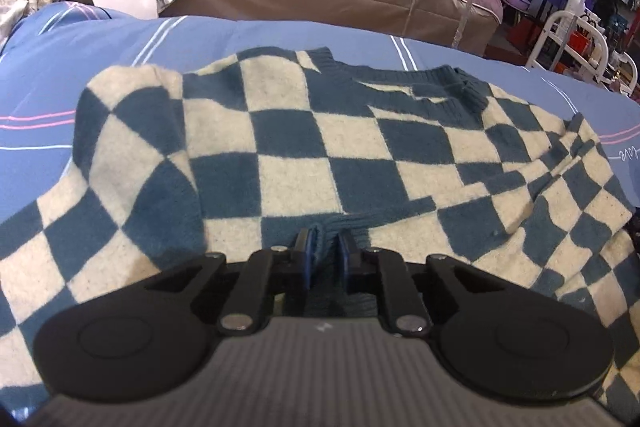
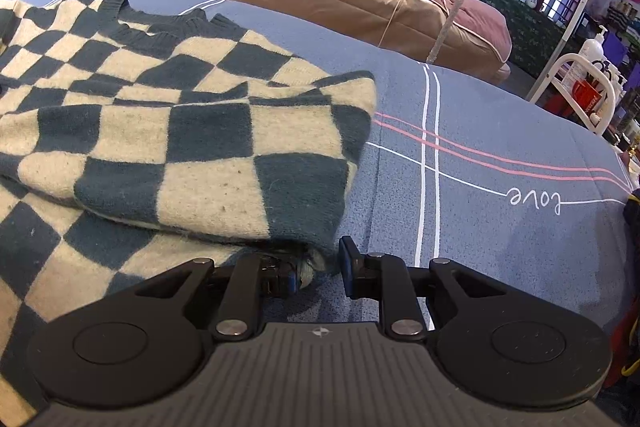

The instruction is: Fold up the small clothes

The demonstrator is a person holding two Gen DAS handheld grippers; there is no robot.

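A blue bedsheet (image 2: 500,131) with white and pink stripes covers the bed before you. On it lies the checkered sweater (image 1: 288,147), teal and cream, one sleeve folded across its body. Your left hand-held gripper (image 1: 325,251) pinches the ribbed hem between nearly closed jaws. Your right hand-held gripper (image 2: 320,263) stands narrowly parted around the sweater's folded corner.
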